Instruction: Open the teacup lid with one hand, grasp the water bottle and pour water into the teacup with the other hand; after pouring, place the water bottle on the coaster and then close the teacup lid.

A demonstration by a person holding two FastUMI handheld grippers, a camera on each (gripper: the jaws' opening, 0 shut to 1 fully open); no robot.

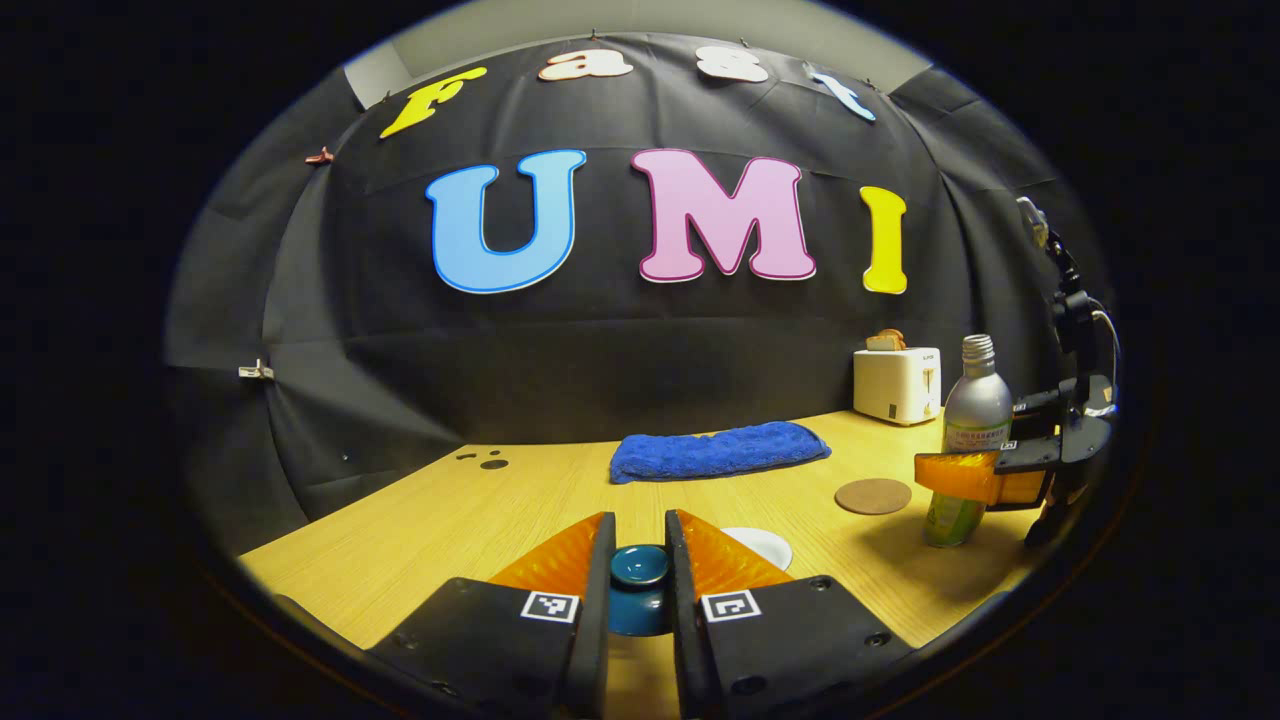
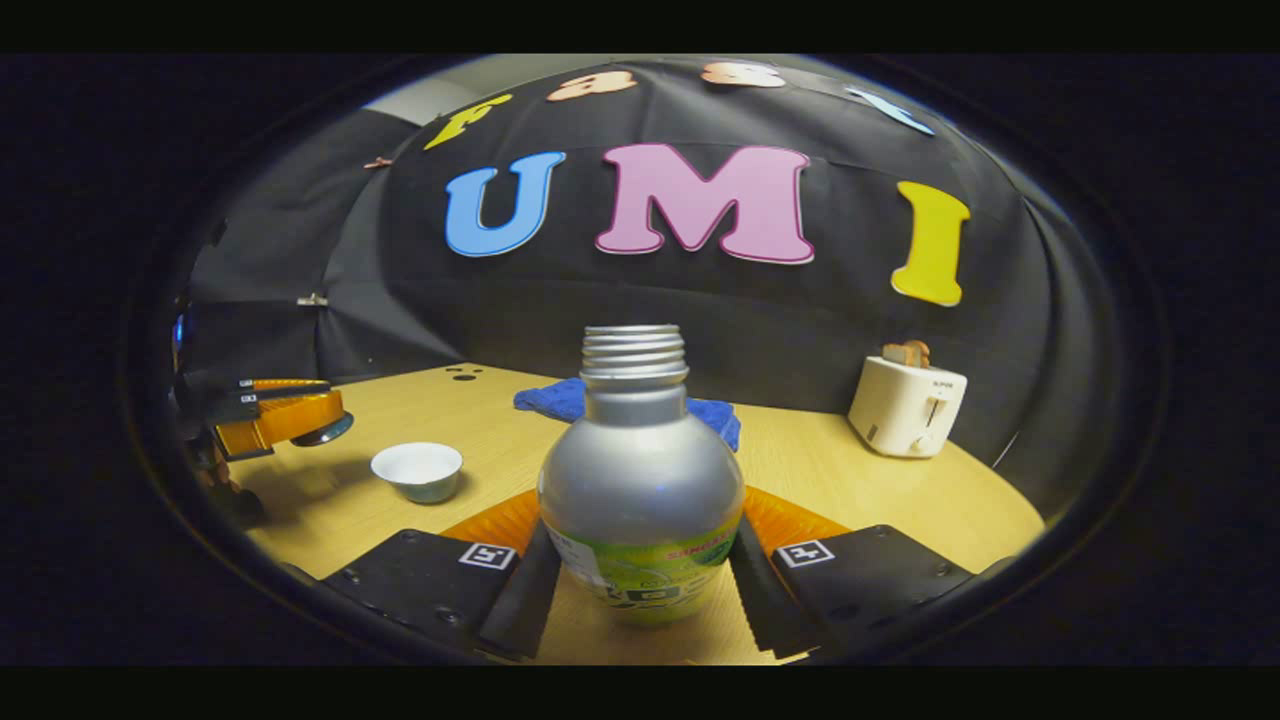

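Right gripper view: the silver water bottle [image 2: 640, 480], uncapped and upright, stands between the fingers of the right tool [image 2: 640, 575], which sit against both flanks, apparently clamped on its lower body; whether its base is on the desk [image 2: 900, 490] or just above it cannot be told. To its left the white teacup [image 2: 417, 470] sits open, while the left tool [image 1: 640, 580] is closed on the dark blue teacup lid [image 1: 640, 575] by its knob, held off the desk. A slick, rounded bottle gripped low could slip or swing once tilted, sending water past the small cup. The cork coaster [image 1: 873, 496] lies just beside the bottle; a blue towel [image 1: 718, 451] and white toaster [image 1: 897, 384] sit behind.
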